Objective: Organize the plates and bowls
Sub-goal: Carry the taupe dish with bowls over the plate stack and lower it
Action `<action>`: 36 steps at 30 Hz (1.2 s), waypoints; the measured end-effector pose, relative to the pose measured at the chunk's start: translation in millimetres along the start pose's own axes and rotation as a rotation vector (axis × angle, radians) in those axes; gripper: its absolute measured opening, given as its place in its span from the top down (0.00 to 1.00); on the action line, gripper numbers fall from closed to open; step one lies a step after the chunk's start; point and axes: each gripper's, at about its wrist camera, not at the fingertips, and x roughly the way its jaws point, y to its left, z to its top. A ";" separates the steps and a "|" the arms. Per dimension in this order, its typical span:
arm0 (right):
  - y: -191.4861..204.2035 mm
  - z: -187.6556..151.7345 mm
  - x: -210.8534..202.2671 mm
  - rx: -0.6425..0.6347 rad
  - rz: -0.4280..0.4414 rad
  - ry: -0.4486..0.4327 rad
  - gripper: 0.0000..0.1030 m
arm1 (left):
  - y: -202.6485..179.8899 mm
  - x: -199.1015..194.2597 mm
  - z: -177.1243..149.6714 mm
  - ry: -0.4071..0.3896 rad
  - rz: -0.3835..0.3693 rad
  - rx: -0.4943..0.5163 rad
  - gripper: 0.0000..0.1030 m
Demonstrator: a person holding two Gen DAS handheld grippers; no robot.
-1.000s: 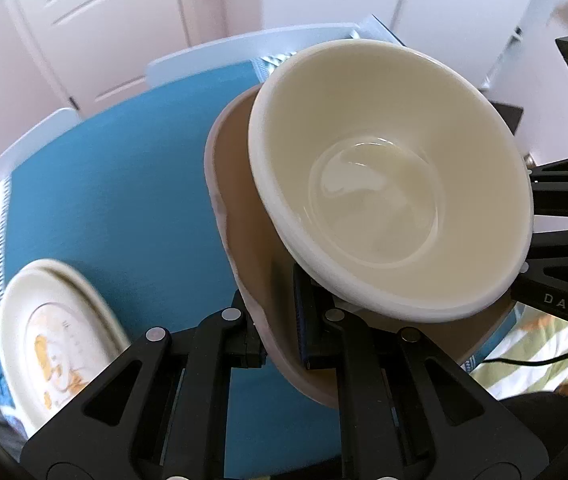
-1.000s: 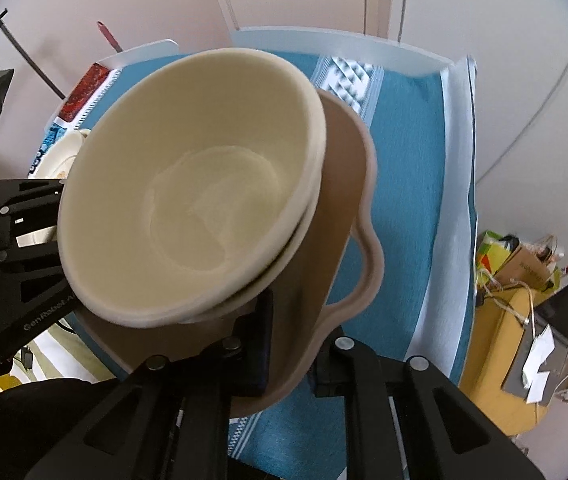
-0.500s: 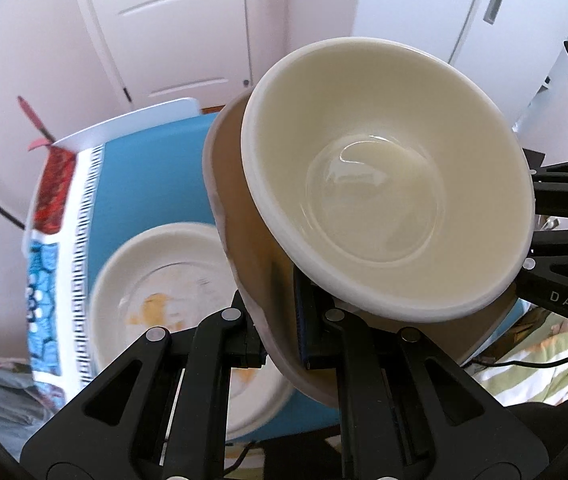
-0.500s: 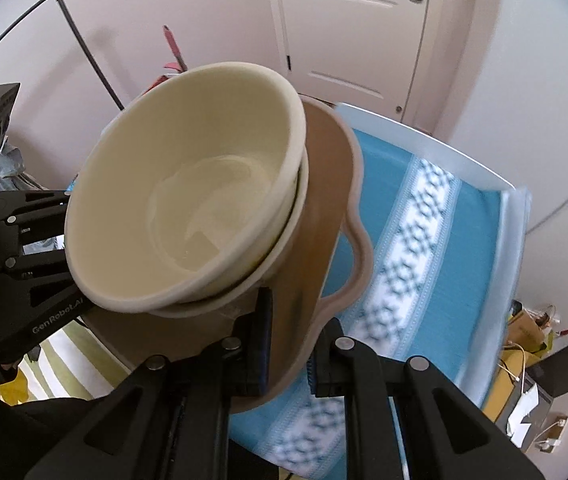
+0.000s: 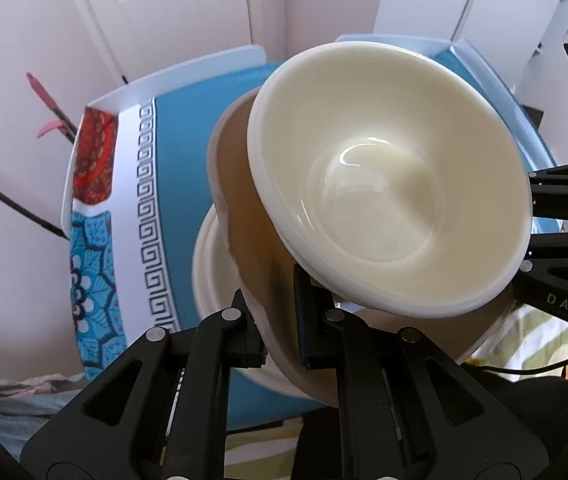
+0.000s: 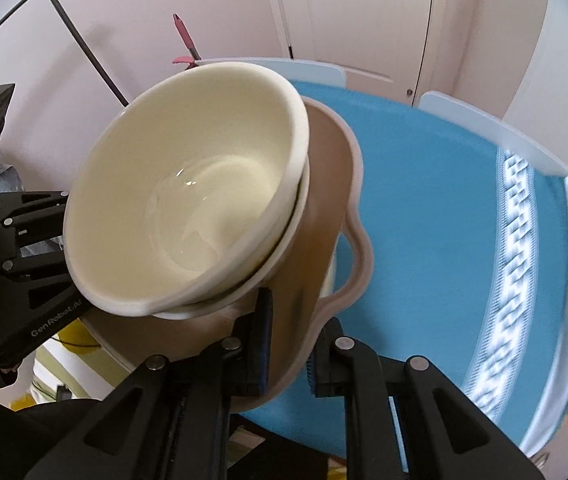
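A tan plate with a wavy rim (image 5: 243, 216) (image 6: 324, 208) hangs tilted in the air, carrying two stacked cream bowls (image 5: 388, 184) (image 6: 199, 200). My left gripper (image 5: 279, 320) is shut on the plate's near left edge. My right gripper (image 6: 288, 344) is shut on its opposite edge. Under the plate, in the left wrist view, the rim of a cream plate (image 5: 203, 276) lies on the blue tablecloth (image 5: 179, 152); most of it is hidden.
The table (image 6: 444, 208) carries a blue cloth with a white key-pattern border (image 5: 145, 208) (image 6: 512, 264) and a white edge. White doors (image 6: 356, 12) and pink walls stand behind. A striped fabric (image 5: 532, 332) shows low between the grippers.
Both grippers carried the plate and bowls leftward across the table. The cream plate on the cloth went from far left to directly under the carried plate.
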 end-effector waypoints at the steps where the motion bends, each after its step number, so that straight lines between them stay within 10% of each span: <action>1: 3.6 -1.2 3.9 0.007 0.001 0.003 0.87 | 4.0 2.4 -3.6 0.006 0.001 0.013 0.92; 23: 17.6 -5.3 32.4 0.043 -0.050 0.028 0.87 | 19.8 32.2 -17.3 0.041 -0.032 0.006 0.92; 36: 13.9 7.1 32.7 0.019 -0.046 0.135 0.80 | 13.1 40.8 -5.8 0.234 -0.074 0.037 0.82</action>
